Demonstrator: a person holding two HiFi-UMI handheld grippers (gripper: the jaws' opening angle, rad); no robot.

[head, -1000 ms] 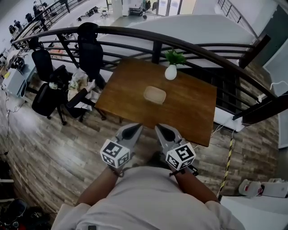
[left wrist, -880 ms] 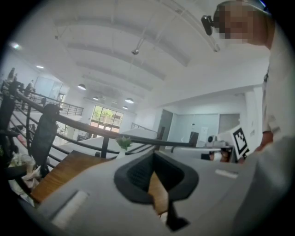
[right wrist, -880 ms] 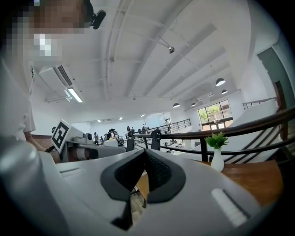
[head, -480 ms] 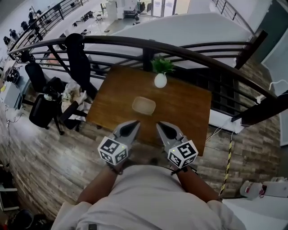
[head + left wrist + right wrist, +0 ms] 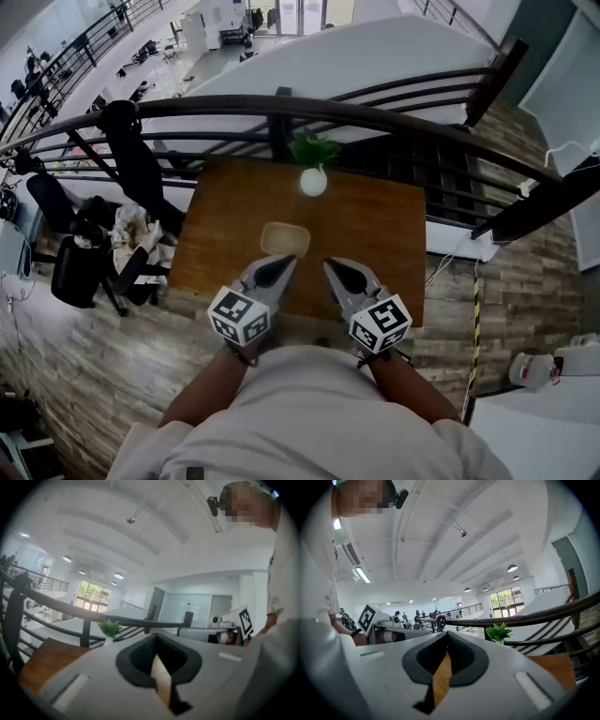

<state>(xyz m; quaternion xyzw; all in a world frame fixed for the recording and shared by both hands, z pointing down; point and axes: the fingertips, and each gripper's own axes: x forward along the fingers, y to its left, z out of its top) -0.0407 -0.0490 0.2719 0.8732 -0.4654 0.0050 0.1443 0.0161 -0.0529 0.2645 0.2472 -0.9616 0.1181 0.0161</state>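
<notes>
My left gripper point(image 5: 280, 263) and right gripper point(image 5: 332, 266) are held side by side in front of the person's chest, both shut with nothing between the jaws. Their tips hang over the near edge of a brown wooden table point(image 5: 375, 234). A shallow beige dish point(image 5: 285, 238) lies on the table just beyond the left gripper's tip. At the table's far edge stands a white vase with a green plant point(image 5: 312, 176). The plant point(image 5: 109, 629) also shows in the left gripper view, above the left gripper point(image 5: 156, 640). It appears again as the plant point(image 5: 499, 633) beyond the right gripper point(image 5: 447, 638).
A dark curved railing point(image 5: 375, 112) runs behind the table, with a drop to a lower floor past it. Black office chairs point(image 5: 80, 267) and a cluttered seat stand to the left. The floor is wood plank point(image 5: 75, 375). A yellow-black striped cable strip point(image 5: 474, 309) lies at the right.
The table, dish and plant have come nearer and now lie closer under the grippers. Both grippers keep the same pose and stay shut.
</notes>
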